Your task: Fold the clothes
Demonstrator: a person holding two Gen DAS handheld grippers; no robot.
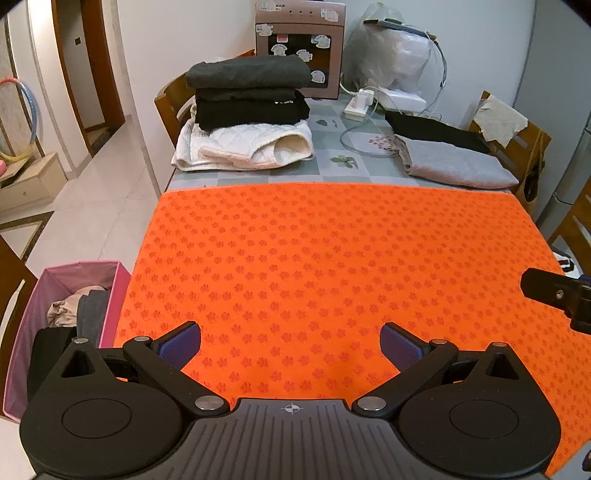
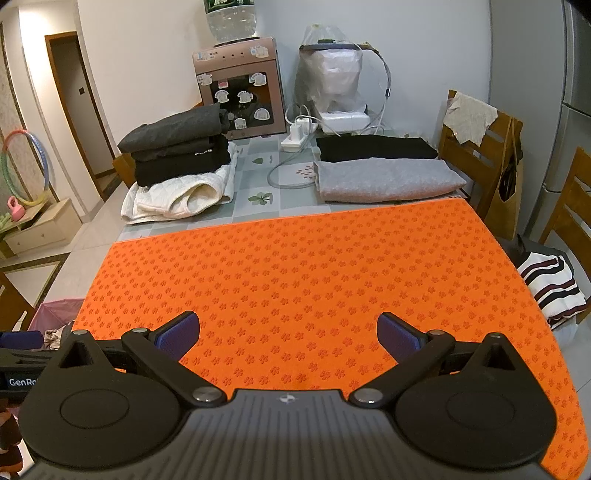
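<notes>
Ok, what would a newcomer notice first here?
The bright orange mat covering the near table, bare, under both sets of open jaws. Behind it on the left stands a stack of folded dark clothes on white quilted fabric, with a folded grey garment far right.

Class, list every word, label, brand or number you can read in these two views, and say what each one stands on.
"GenRo", cut off: on the left gripper body, at the right wrist view's left edge.
Small white print on the black folded garment: too blurred to read.
Stickers on the pink dispenser cabinet: too small to read.
Green water bottle label: unreadable.
</notes>
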